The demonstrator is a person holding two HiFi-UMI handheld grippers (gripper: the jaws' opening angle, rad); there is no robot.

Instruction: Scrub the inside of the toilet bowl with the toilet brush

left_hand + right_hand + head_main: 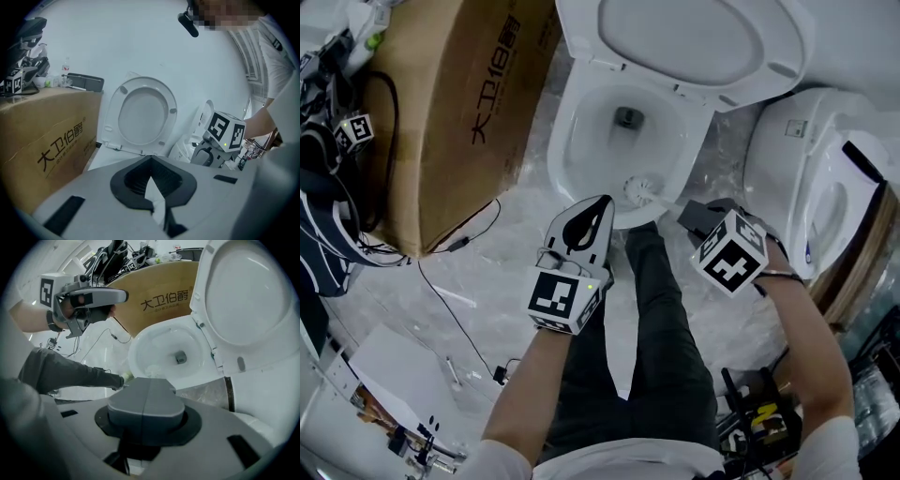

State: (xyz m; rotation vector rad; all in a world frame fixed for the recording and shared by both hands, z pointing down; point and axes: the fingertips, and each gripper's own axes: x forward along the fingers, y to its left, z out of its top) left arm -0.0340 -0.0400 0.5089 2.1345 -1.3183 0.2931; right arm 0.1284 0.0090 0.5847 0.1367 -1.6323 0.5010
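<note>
The white toilet bowl [567, 141] stands open with its lid [684, 37] tipped back. The white brush head [638, 190] rests inside the bowl against the near wall. Its handle runs back into my right gripper [692, 214], which is shut on it just outside the near rim. In the right gripper view the jaws [147, 381] meet along one seam, with the brush head [152, 371] beyond their tips in the bowl [140, 345]. My left gripper [602, 202] hovers just left of the brush, its tips together and holding nothing. The left gripper view [151, 159] faces the raised lid [143, 115].
A large cardboard box [459, 103] stands close on the bowl's left. A second white toilet [825, 178] sits to the right. Thin cables [459, 281] lie across the plastic-covered floor. The person's dark-trousered leg [661, 319] reaches up to the bowl's front.
</note>
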